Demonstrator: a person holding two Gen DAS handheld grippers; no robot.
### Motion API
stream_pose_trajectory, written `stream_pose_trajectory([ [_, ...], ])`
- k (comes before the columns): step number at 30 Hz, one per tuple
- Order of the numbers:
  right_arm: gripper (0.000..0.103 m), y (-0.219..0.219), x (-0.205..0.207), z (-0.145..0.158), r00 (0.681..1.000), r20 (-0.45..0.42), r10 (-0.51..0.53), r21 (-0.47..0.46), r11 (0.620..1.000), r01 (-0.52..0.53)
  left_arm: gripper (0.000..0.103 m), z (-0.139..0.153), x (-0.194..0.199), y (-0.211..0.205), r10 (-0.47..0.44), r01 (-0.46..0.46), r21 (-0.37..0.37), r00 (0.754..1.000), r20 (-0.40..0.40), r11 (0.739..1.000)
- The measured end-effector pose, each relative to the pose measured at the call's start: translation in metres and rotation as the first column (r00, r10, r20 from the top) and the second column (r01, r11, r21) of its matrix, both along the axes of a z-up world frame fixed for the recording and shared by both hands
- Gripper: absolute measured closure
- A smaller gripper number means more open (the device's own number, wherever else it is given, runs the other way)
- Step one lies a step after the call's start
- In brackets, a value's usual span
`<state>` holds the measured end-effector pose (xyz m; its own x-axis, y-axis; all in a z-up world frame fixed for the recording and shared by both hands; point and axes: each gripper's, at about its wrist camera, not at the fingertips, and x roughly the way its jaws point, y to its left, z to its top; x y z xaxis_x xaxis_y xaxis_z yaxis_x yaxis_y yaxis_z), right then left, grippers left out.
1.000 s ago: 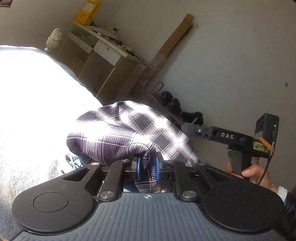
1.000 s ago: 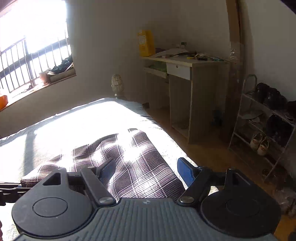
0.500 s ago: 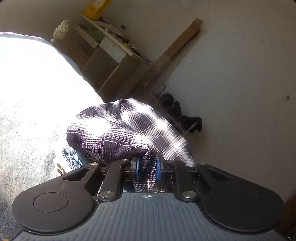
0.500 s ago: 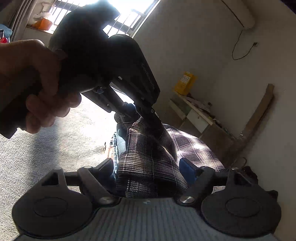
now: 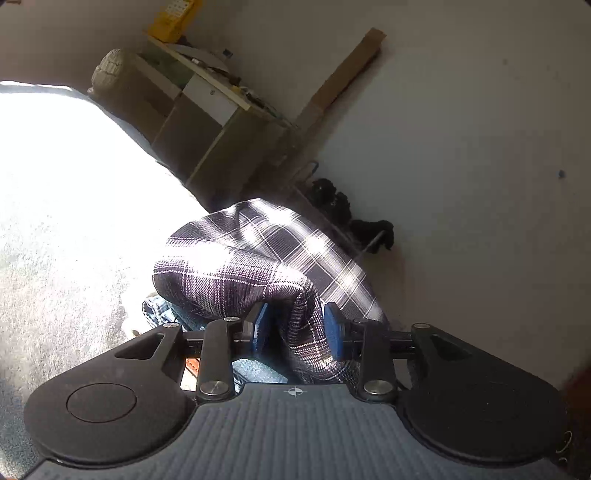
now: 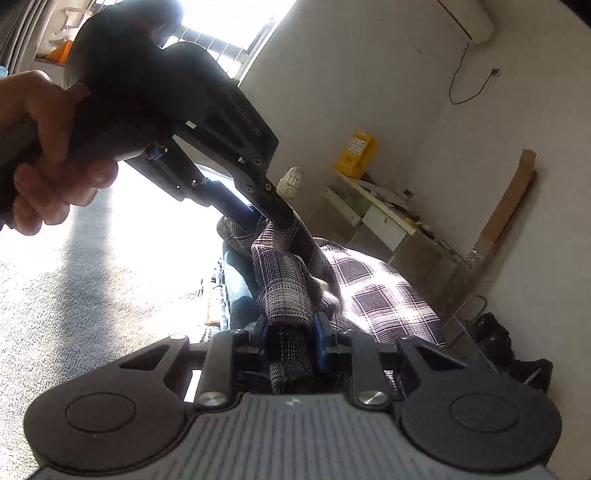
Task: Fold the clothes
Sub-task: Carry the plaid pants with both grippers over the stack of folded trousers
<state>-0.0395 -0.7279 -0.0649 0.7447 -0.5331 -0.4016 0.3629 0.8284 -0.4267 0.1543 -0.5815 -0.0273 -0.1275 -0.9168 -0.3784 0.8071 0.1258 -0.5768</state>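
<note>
Handover of plaid garment, lower centre: right gripper jaws closing, pinching bunched fold; left gripper jaws opening, cloth between pads, likely releasing for regrasp.

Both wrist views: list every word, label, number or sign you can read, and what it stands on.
Nothing reads clearly.
Yellow box on the desk: printed grid panel, too small to read.
Left claw body, seen from the right wrist: raised lettering, too dark and blurred.
Air conditioner: no legible mark.
</note>
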Motion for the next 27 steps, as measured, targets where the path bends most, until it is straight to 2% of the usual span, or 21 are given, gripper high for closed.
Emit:
stream_pose_trajectory([
  [2,0.08,-0.009,-0.004,0.008,1.0,0.028,-0.014,0.068,0.998,0.013,0.061,0.004,-0.005,0.008,-0.021,0.017,0.026,0.99,0.14,1.0],
  [3,0.081,-0.014,-0.006,0.012,0.999,0.041,-0.021,0.101,0.995,0.017,0.059,0.005,-0.008,0.012,-0.03,0.021,0.042,0.976,0.215,0.999],
  [5,0.081,-0.022,-0.008,0.017,0.998,0.057,-0.03,0.146,0.989,0.022,0.055,0.003,-0.017,0.015,-0.032,0.002,0.08,0.924,0.38,0.997],
  [7,0.081,-0.026,-0.011,0.022,0.997,0.07,-0.037,0.175,0.984,0.024,0.053,-0.001,-0.029,0.011,-0.028,-0.039,0.112,0.84,0.542,0.993],
  [10,0.081,-0.027,-0.014,0.025,0.996,0.075,-0.04,0.184,0.983,0.025,0.04,-0.007,-0.049,0.002,-0.05,-0.044,0.111,0.692,0.721,0.993],
  [12,0.081,-0.028,-0.014,0.026,0.997,0.072,-0.037,0.185,0.982,0.023,0.035,-0.01,-0.059,-0.006,-0.068,-0.026,0.107,0.621,0.781,0.994],
  [13,0.081,-0.028,-0.015,0.027,0.997,0.069,-0.035,0.184,0.983,0.022,0.034,-0.011,-0.061,-0.012,-0.079,-0.017,0.111,0.596,0.799,0.994],
  [18,0.081,-0.032,-0.013,0.032,0.998,0.055,-0.025,0.166,0.986,0.015,0.035,-0.016,-0.059,-0.045,-0.151,0.019,0.166,0.532,0.833,0.986],
  [21,0.082,-0.039,-0.013,0.036,0.999,0.045,-0.013,0.182,0.983,0.005,0.038,-0.021,-0.059,-0.06,-0.208,0.048,0.209,0.46,0.863,0.977],
  [25,0.083,-0.051,-0.015,0.043,0.999,0.045,-0.009,0.218,0.976,-0.001,0.059,-0.024,-0.063,-0.074,-0.293,0.089,0.28,0.328,0.898,0.956],
  [27,0.084,-0.06,-0.016,0.049,0.999,0.052,-0.014,0.239,0.971,0.001,0.067,-0.022,-0.064,-0.081,-0.33,0.094,0.317,0.229,0.916,0.944],
])
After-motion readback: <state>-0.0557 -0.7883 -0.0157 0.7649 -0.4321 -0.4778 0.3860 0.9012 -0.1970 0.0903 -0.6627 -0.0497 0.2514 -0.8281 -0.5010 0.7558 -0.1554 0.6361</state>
